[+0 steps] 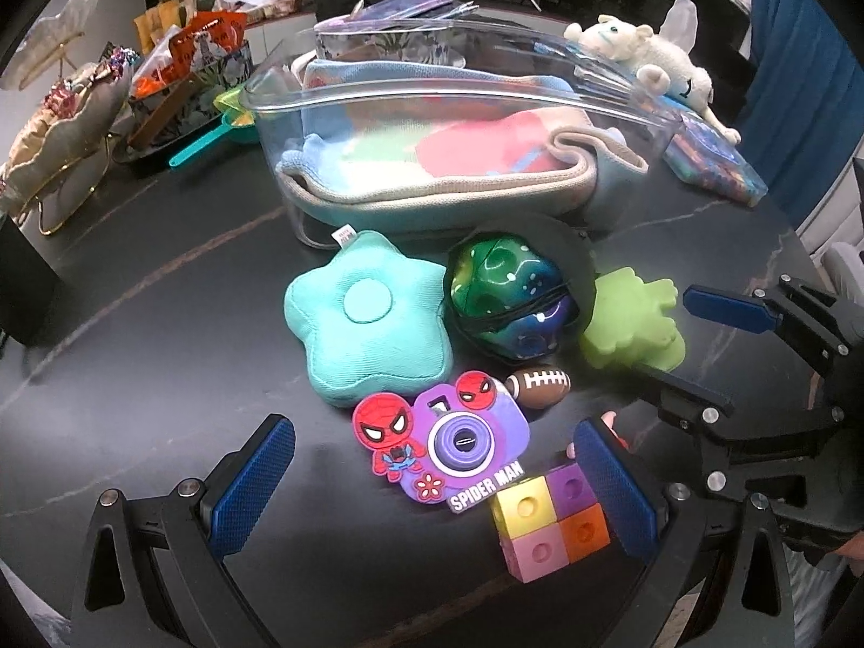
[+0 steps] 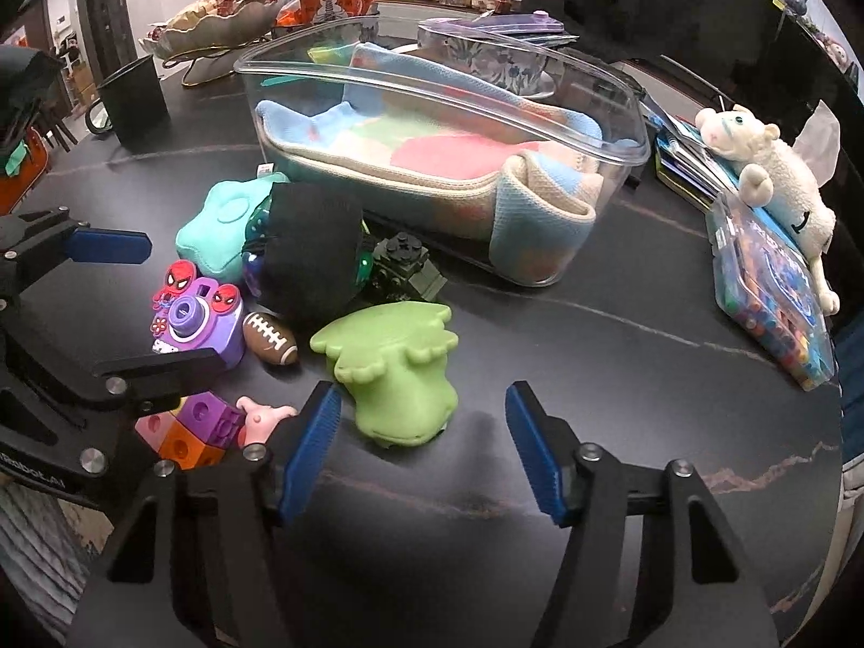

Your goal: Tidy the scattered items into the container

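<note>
Toys not yet tidied, both grippers spread and empty.

Left gripper [image 1: 434, 478] hovers over the purple camera toy [image 1: 459, 443]; next, clench and carry it to the clear container [image 1: 281, 129] beyond; right gripper [image 2: 424, 448] nears the green toy [image 2: 394, 367].

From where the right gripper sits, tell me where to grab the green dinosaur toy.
Grip the green dinosaur toy across its narrower rounded near end, coming straight forward and low. That end already points between the open right gripper fingers, while the far end flares wide near the small football.

teal star cushion [image 1: 364, 318], purple camera [image 1: 459, 440] (red faces).
</note>
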`<state>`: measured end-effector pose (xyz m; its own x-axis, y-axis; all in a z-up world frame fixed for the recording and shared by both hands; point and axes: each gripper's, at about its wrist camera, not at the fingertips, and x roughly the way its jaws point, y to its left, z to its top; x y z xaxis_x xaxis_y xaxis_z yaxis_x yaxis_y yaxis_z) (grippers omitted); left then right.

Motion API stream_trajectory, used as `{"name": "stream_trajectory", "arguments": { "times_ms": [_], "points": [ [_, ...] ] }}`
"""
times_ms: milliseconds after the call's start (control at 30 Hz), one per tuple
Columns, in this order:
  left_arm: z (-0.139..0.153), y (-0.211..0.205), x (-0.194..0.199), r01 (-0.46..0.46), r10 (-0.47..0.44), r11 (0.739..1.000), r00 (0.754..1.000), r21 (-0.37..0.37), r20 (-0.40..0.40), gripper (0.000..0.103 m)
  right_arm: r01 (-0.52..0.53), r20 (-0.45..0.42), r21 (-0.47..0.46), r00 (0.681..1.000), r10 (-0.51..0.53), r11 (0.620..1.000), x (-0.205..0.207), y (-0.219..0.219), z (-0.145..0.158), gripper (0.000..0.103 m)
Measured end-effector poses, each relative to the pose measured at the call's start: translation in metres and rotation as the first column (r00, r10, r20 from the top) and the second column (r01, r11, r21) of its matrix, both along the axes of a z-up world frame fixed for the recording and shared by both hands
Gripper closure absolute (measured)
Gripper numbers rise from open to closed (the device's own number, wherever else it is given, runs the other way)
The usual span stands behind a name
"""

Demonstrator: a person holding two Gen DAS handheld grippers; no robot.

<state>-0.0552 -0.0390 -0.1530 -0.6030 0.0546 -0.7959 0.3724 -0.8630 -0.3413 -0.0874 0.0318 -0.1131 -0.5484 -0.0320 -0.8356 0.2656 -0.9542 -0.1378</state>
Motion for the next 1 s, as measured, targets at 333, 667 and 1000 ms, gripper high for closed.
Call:
{"name": "stream_trajectory", "arguments": {
  "times_ms": [333,667,1000],
  "points": [
    [-0.011,0.001,-0.006,-0.011,0.01,0.999,1.0,0.033,0.018,0.001,-0.009,0.01,0.009,1.0,0.008,1.0,-0.005,-0.001,-0.006,0.044],
    [-0.017,-0.002,-0.005,-0.029,0.028,0.999,0.999,0.043,0.032,0.001,-0.018,0.02,0.002,1.0,0.018,1.0,-0.006,-0.001,-0.009,0.051],
    [-0.016,-0.004,-0.003,-0.055,0.054,0.998,0.998,0.03,0.022,0.012,-0.024,0.027,-0.005,0.999,0.024,1.0,-0.006,-0.001,-0.012,0.056]
  ]
}}
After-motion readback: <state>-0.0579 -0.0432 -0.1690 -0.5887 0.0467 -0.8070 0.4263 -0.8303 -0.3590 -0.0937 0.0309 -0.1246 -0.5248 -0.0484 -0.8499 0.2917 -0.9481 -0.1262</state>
